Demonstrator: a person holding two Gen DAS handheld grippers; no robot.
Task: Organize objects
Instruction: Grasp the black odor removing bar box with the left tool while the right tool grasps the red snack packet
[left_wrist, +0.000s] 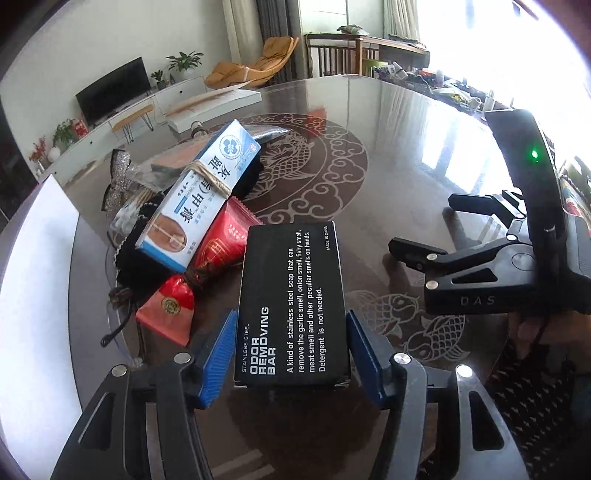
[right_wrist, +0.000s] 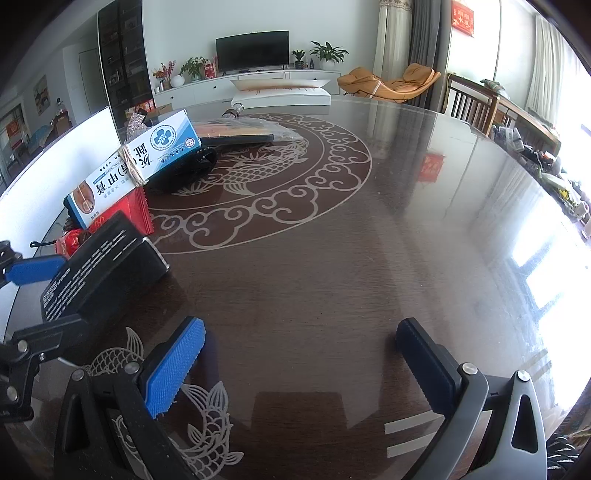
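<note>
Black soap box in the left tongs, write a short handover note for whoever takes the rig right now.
Left tongs: closed on the black soap box, blue pads on both its sides; its far end seems tipped up off the table.
Right tongs: open, empty, above bare table.
Pile to the left: white and blue box lying on a red packet, small red pouch in front.
Done: soap box gripped.
Left: place it, then sort the pile.
</note>
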